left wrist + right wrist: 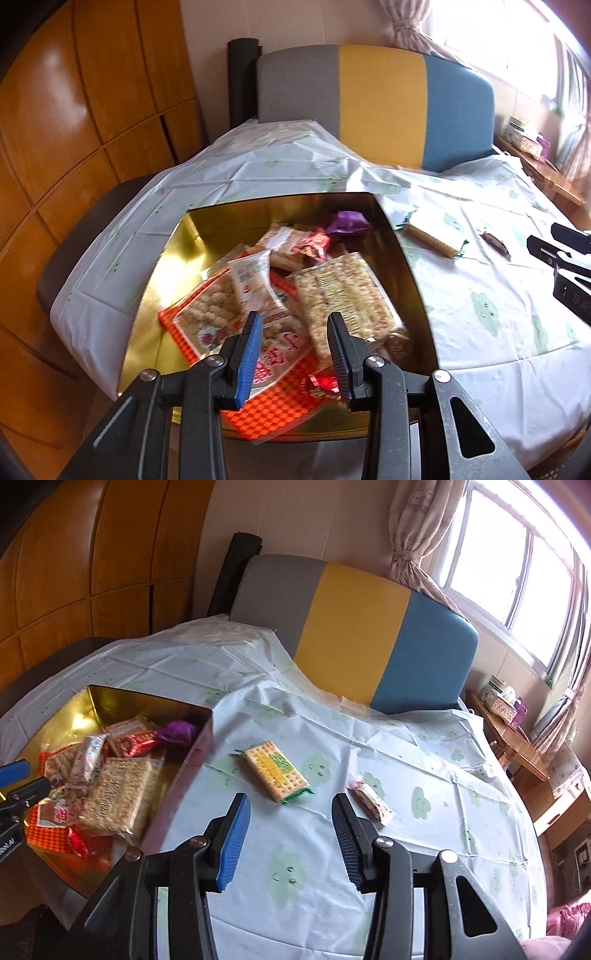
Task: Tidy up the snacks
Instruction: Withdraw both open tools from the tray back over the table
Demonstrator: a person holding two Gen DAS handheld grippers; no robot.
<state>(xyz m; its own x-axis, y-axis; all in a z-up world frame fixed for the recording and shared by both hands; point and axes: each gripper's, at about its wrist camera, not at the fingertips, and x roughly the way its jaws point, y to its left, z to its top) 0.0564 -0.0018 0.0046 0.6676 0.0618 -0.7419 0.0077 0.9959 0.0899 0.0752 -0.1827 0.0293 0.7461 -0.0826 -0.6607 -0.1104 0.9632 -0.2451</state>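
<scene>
My left tool [295,332] hung over the gold tin [400,236], jaws partly apart and holding nothing. The tin held most of the snacks. My right tool [290,816] hovered above the bench [303,893], also partly apart and empty. A cracker pack [276,775] lay just right of the tin; a small pink-wrapped snack [371,800] lay farther right. To do this well, I judged I should straddle the cracker pack across its narrow sides, low to the cloth.
</scene>
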